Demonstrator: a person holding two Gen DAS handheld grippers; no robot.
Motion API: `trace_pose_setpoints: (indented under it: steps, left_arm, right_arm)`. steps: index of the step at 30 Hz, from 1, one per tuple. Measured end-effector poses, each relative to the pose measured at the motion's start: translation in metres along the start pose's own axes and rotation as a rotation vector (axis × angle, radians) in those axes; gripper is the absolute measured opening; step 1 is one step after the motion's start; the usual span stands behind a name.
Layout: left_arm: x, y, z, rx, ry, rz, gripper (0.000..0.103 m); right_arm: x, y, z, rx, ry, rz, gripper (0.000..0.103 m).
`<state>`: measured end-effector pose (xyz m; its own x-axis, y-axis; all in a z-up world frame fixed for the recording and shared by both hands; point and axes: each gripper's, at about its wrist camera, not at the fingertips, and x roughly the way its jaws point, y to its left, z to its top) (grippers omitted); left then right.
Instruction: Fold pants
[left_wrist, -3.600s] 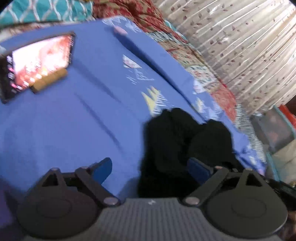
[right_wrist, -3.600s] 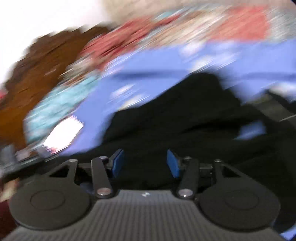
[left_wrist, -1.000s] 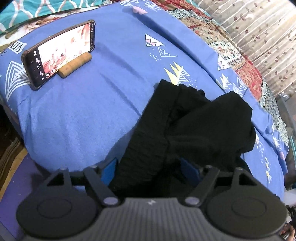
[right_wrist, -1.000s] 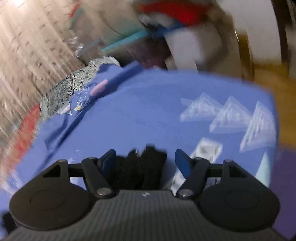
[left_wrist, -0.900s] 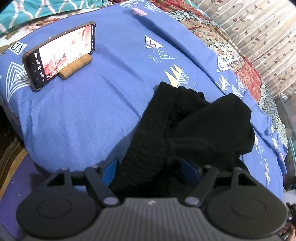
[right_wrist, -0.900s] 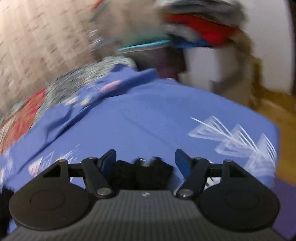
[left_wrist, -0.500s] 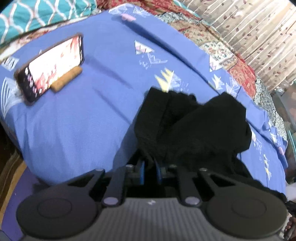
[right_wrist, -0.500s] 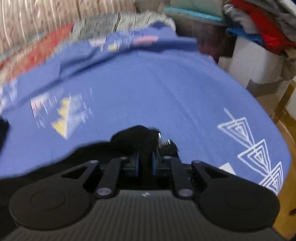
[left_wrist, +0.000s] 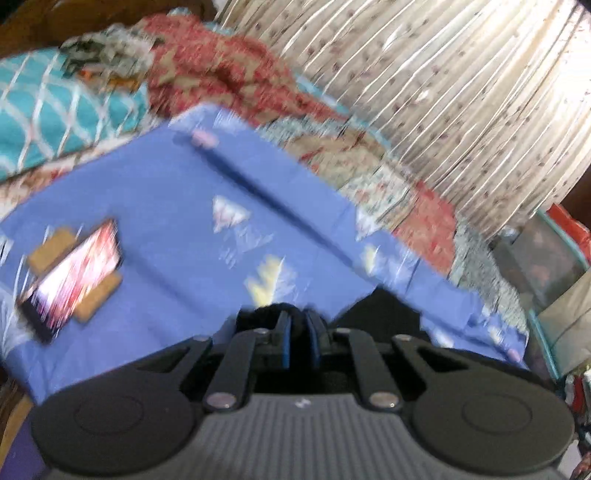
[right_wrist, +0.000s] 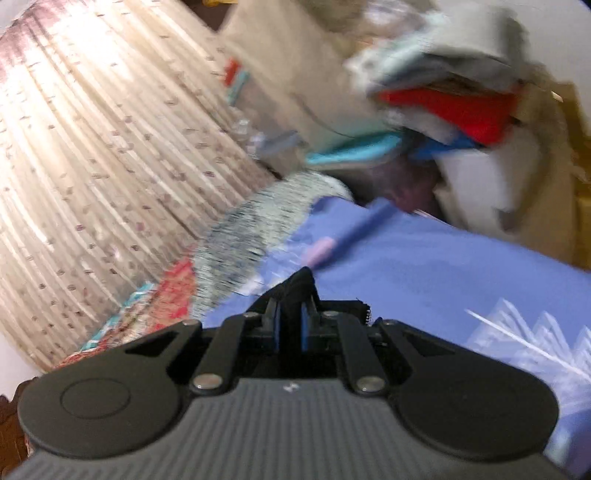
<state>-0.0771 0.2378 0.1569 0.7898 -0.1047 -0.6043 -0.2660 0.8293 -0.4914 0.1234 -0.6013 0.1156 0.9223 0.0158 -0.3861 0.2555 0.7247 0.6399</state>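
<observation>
The black pants (left_wrist: 380, 310) hang from both grippers above the blue bedsheet (left_wrist: 166, 206). My left gripper (left_wrist: 298, 332) is shut on a bunched edge of the pants, and more black cloth shows to its right. My right gripper (right_wrist: 291, 321) is shut on another edge of the pants (right_wrist: 301, 282), which pokes up between its blue pads. Most of the garment is hidden below the gripper bodies. Both views are motion-blurred.
A lit phone (left_wrist: 74, 277) leans on a wooden stand at the left of the sheet. Patterned quilts (left_wrist: 229, 77) and a pleated curtain (left_wrist: 461, 74) lie behind the bed. A pile of clothes and boxes (right_wrist: 454, 99) stands past the bed's end.
Both grippers closed on the pants about half a second ago and have since lifted. The views now tilt up toward the curtain, and the pants have risen off the sheet.
</observation>
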Motion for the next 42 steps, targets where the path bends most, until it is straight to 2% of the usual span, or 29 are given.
trace_pose_setpoints:
  steps: [2,7,8,10,11,13,15,16,18,20,22,24,26,28,29,31,33,36,39,41,42]
  left_arm:
    - [0.008,0.015,-0.02,-0.019,0.067,0.036,0.009]
    - [0.035,0.06,-0.083,-0.091,0.28,0.135,0.01]
    - [0.039,0.067,-0.094,-0.109,0.313,0.142,0.011]
    - [0.042,0.077,-0.105,-0.129,0.355,0.173,0.018]
    - [0.039,0.079,-0.105,-0.13,0.346,0.185,0.019]
    - [0.027,0.085,-0.098,-0.134,0.298,0.189,0.023]
    - [0.01,0.09,-0.084,-0.129,0.227,0.191,0.037]
    - [0.002,0.09,-0.078,-0.126,0.19,0.192,0.039]
    - [-0.006,0.094,-0.062,-0.115,0.132,0.197,0.04]
    - [0.0,0.092,-0.045,-0.105,0.099,0.195,0.04]
    - [0.014,0.08,-0.03,-0.077,0.082,0.168,0.044]
    - [0.036,0.062,-0.016,-0.017,0.072,0.127,0.056]
    - [0.059,0.046,-0.008,0.035,0.084,0.098,0.061]
    - [0.09,0.034,-0.002,0.074,0.121,0.075,0.067]
    - [0.105,0.03,-0.002,0.083,0.14,0.068,0.073]
    - [0.132,0.025,-0.004,0.082,0.175,0.062,0.075]
    - [0.154,0.022,-0.006,0.064,0.206,0.055,0.075]
    - [0.177,0.019,-0.009,0.04,0.238,0.034,0.077]
    - [0.191,0.016,-0.014,0.05,0.261,0.043,0.079]
    - [0.193,0.014,-0.016,0.066,0.259,0.048,0.079]
    - [0.194,0.013,-0.017,0.076,0.252,0.052,0.07]
  right_arm:
    - [-0.014,-0.026,-0.019,0.014,0.032,-0.068,0.013]
    - [-0.033,-0.101,-0.074,0.118,0.16,-0.314,0.015]
    - [-0.038,-0.115,-0.082,0.154,0.175,-0.361,0.022]
    - [-0.047,-0.128,-0.087,0.24,0.173,-0.377,0.044]
    - [-0.051,-0.129,-0.086,0.266,0.159,-0.387,0.059]
    - [-0.061,-0.119,-0.079,0.243,0.094,-0.428,0.062]
    - [-0.068,-0.103,-0.067,0.179,0.057,-0.482,0.062]
    - [-0.069,-0.095,-0.063,0.155,0.032,-0.507,0.061]
    - [-0.071,-0.067,-0.057,0.069,-0.022,-0.464,0.061]
    - [-0.061,-0.035,-0.058,-0.028,0.001,-0.364,0.061]
    - [-0.037,0.002,-0.067,-0.1,0.082,-0.239,0.061]
    - [-0.008,0.045,-0.082,-0.171,0.168,-0.11,0.061]
    - [0.027,0.095,-0.103,-0.242,0.256,0.029,0.061]
    - [0.062,0.141,-0.121,-0.297,0.34,0.122,0.061]
    - [0.083,0.164,-0.131,-0.32,0.385,0.164,0.063]
    - [0.127,0.205,-0.154,-0.355,0.475,0.239,0.071]
    - [0.169,0.238,-0.18,-0.382,0.542,0.257,0.072]
    - [0.231,0.268,-0.226,-0.389,0.642,0.232,0.072]
    - [0.272,0.29,-0.263,-0.42,0.696,0.205,0.072]
    - [0.296,0.301,-0.28,-0.444,0.764,0.204,0.072]
    - [0.301,0.305,-0.286,-0.447,0.813,0.212,0.072]
